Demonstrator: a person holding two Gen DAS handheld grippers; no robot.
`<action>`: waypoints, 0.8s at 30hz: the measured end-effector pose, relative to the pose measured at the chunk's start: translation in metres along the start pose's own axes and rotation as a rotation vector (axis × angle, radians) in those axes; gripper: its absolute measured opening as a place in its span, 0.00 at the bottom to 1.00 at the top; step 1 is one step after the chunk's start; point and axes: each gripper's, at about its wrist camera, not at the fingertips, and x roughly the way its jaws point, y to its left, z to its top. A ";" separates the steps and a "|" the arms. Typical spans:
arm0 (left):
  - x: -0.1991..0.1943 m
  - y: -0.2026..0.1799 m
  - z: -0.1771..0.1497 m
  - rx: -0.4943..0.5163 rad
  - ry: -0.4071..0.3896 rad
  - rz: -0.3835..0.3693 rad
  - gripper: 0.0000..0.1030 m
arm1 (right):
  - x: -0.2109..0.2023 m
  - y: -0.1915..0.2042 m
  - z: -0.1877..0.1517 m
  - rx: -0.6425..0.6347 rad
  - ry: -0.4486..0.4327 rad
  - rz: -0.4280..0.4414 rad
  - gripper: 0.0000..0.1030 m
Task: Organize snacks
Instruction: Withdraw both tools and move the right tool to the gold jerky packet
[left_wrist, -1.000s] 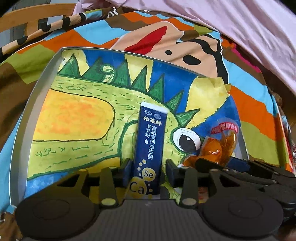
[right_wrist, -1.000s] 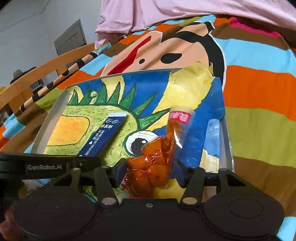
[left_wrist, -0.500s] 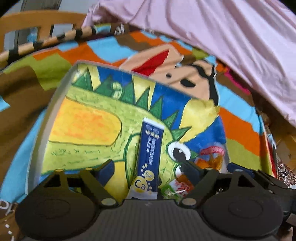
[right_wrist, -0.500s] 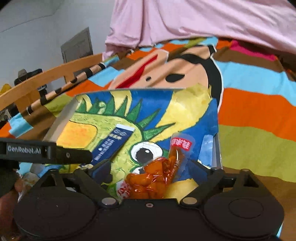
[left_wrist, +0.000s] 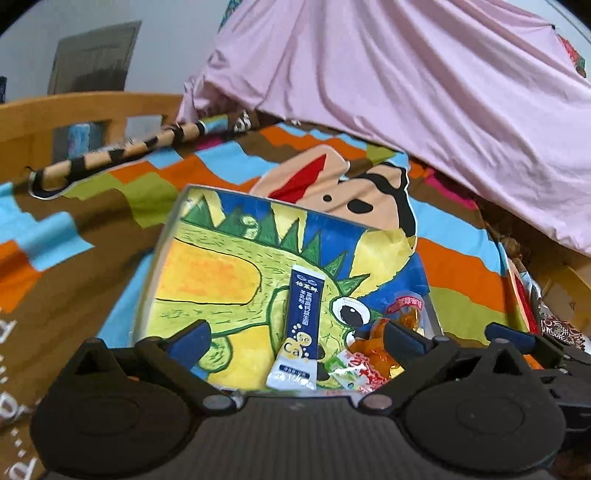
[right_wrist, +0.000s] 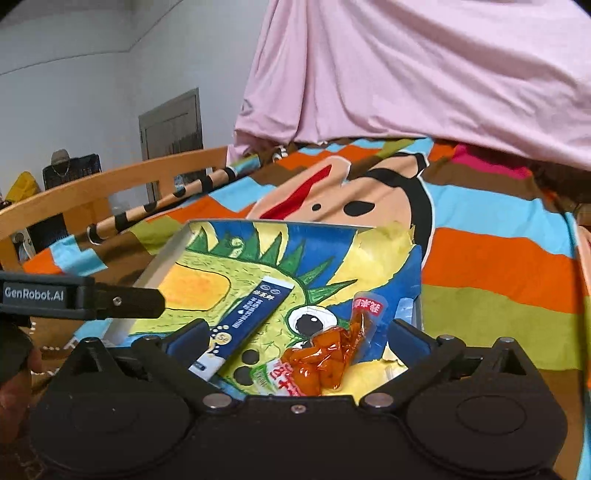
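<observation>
While both wrist cameras look down onto the same shallow tray (left_wrist: 157, 258), only the right wrist view catches the left gripper's black body (right_wrist: 81, 297) reaching in from the left edge, with part of a hand (right_wrist: 14, 380) below it; only the left wrist view shows the right gripper's fingers (left_wrist: 513, 338) poking in at the right edge. The tray, lined with a bright dinosaur drawing (left_wrist: 229, 280), sits on a striped cartoon bedspread (left_wrist: 461, 266), with pink cloth (left_wrist: 406, 92) heaped behind and a wooden rail (right_wrist: 92, 199) to the left. Two snacks lie inside it: a dark blue stick sachet (left_wrist: 303, 317) left of centre, and just to its right a clear packet of orange pieces (right_wrist: 325, 356), close beside the sachet's lower end.

Seen through its own camera, the left gripper (left_wrist: 295, 338) has just been opening; its jaws stand wide apart, the sachet lying loose on the tray between them, touched by neither finger. Likewise the right gripper (right_wrist: 295, 336) has just been opening, fingers spread well clear of the orange packet resting between them. Both grippers tilt downward toward the tray's near edge.
</observation>
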 end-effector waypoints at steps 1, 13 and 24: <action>-0.007 0.000 -0.003 0.002 -0.010 0.005 0.99 | -0.007 0.001 -0.001 0.001 -0.004 -0.001 0.99; -0.077 0.015 -0.044 0.005 -0.032 0.076 0.99 | -0.073 0.024 -0.040 0.010 -0.021 -0.036 0.99; -0.110 0.027 -0.082 0.015 0.027 0.137 0.99 | -0.111 0.040 -0.071 0.017 -0.003 -0.066 0.99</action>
